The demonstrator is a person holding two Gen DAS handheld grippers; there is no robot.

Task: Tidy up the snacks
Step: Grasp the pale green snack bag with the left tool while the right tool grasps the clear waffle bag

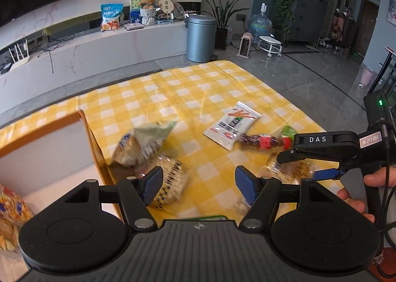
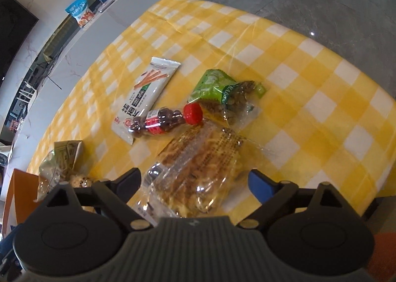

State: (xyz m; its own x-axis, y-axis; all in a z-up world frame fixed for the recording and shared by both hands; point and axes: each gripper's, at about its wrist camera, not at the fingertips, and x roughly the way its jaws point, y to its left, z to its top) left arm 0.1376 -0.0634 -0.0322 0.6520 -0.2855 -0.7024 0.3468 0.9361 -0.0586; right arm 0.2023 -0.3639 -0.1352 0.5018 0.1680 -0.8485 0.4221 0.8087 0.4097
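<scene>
Snacks lie on a yellow checked tablecloth (image 1: 198, 89). My left gripper (image 1: 199, 184) is open and empty above a clear pack with black print (image 1: 170, 183); a pale green bag (image 1: 142, 144) lies just beyond it. My right gripper (image 2: 195, 181) is open, its fingers either side of a clear pack of golden noodle snack (image 2: 198, 170). It also shows in the left wrist view (image 1: 297, 163), seen from the side. A white stick-snack packet (image 2: 146, 96), a small red-capped bottle (image 2: 163, 121) and a green bag of nuts (image 2: 222, 94) lie further out.
An orange-edged box (image 1: 47, 158) stands at the table's left, with a yellow snack bag (image 1: 10, 215) inside. Beyond the table are a grey bin (image 1: 199, 37), a low white shelf, a water jug and plants. The table's far and right edges drop to the floor.
</scene>
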